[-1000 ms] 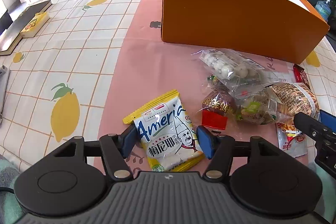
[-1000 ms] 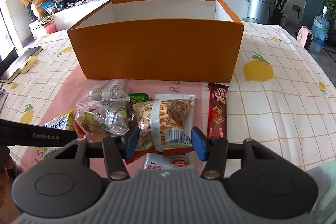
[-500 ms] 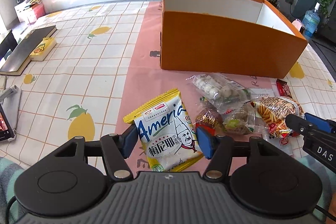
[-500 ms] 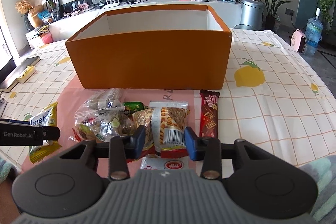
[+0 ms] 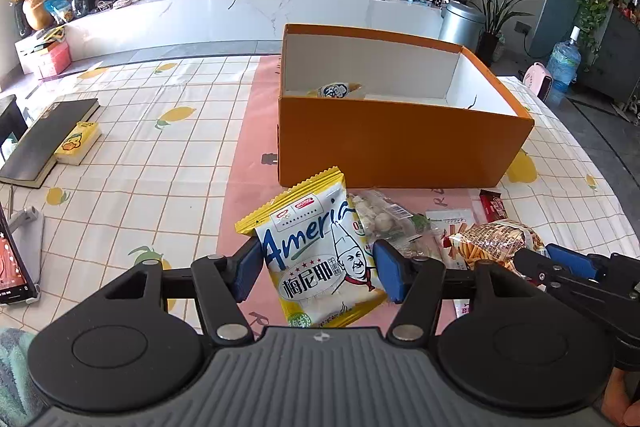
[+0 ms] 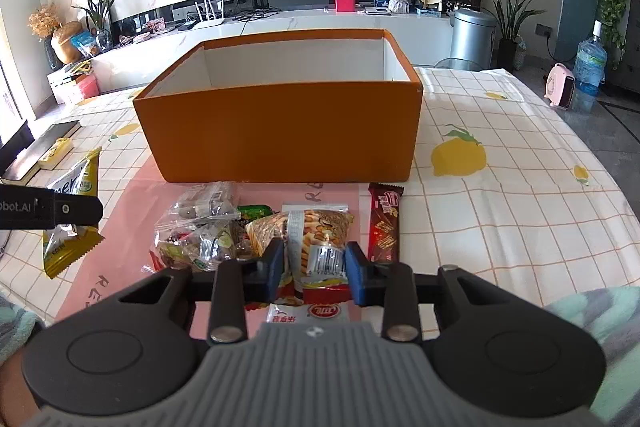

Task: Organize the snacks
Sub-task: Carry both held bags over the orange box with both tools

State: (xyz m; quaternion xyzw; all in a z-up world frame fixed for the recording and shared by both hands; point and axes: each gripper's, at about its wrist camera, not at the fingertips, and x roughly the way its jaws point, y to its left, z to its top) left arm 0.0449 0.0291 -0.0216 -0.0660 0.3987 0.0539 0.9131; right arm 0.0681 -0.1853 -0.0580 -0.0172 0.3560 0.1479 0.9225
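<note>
The left tongs point(image 5: 319, 269) are pinching the yellow-and-white snack packet point(image 5: 320, 259) by its two sides and carrying it clear of the counter point(image 5: 160, 155), with the packet's top corner reaching toward the near wall of the orange box point(image 5: 400, 147). The right tongs point(image 6: 315, 269) have just been closing and are now pinching the clear bag of snack sticks point(image 6: 316, 231), which is lying in the heap of loose packets just in front of the box, beside a brown chocolate bar point(image 6: 385, 223). One small round packet point(image 5: 338, 91) is already sitting inside the box near its back wall. So the step in hand appears to be the pick-up with both hands at once. The next move is likely calling for lifting each packet above the near rim, going forward over the open box, and spreading the tongs only once each packet is hanging well inside.
</note>
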